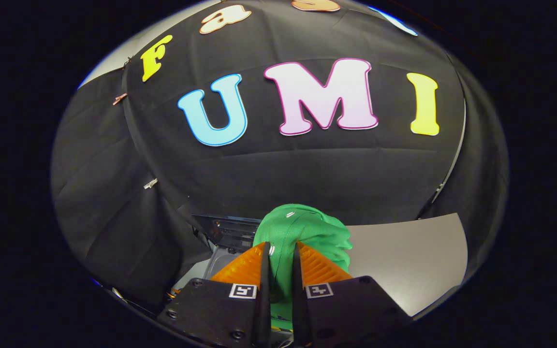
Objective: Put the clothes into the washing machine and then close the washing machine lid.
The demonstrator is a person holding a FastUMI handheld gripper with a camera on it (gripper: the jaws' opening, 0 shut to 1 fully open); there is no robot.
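gripper view had, at left beyond the fingers, the washing machine point(227, 232) with its lid up, ready for loading. the gripper point(281, 251) pinched the green garment point(302, 232) narrowly, bunched, lifted above the grey table point(404, 261).

I have a green garment point(302, 232) pinched between the jaws of the gripper point(281, 253); both fingers press on the fabric, which runs down between them as a narrow strip and bunches into a rumpled lump just ahead of the tips. It looks soft and creased, with a small white mark near the top. Beyond the fingers, lower and to the left, I see part of the washing machine point(225, 237), dark with a pale grey panel below.
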